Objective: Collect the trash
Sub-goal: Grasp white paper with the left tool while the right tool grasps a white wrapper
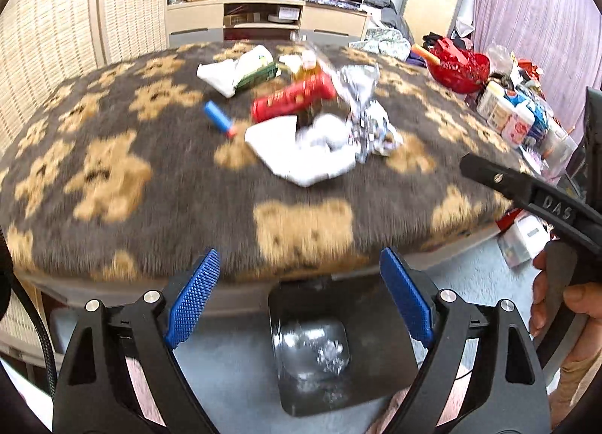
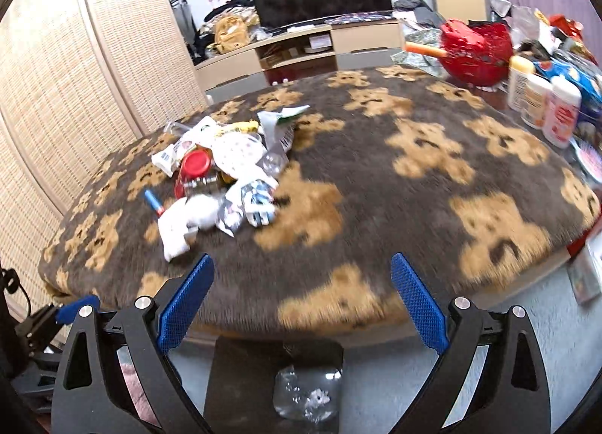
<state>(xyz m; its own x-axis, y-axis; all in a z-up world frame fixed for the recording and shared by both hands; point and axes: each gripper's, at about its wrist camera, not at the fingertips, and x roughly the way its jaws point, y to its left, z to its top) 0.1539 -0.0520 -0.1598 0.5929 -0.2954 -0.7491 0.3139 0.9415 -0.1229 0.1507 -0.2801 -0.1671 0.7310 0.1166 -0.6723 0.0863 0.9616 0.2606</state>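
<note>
A heap of trash lies on the bear-patterned furry table cover [image 1: 158, 208]: white crumpled paper [image 1: 301, 155], a red canister [image 1: 293, 99], silver foil wrappers [image 1: 361, 106], a blue tube [image 1: 220, 119] and a green packet [image 1: 259, 75]. The right wrist view shows the same heap [image 2: 218, 178] at the left of the cover [image 2: 376, 178]. On the floor below the table edge stands a black bin [image 1: 376, 351], also [image 2: 240, 377], with crumpled foil inside. My left gripper [image 1: 301, 291] hangs open and empty above it. My right gripper [image 2: 303, 302] is open and empty too.
A red bowl [image 1: 461, 69] and several bottles [image 1: 504, 114] crowd the table's right side. A hand [image 1: 557, 302] holds the right gripper at the right edge. A wicker screen [image 2: 75, 95] stands to the left, a TV unit [image 2: 301, 46] behind.
</note>
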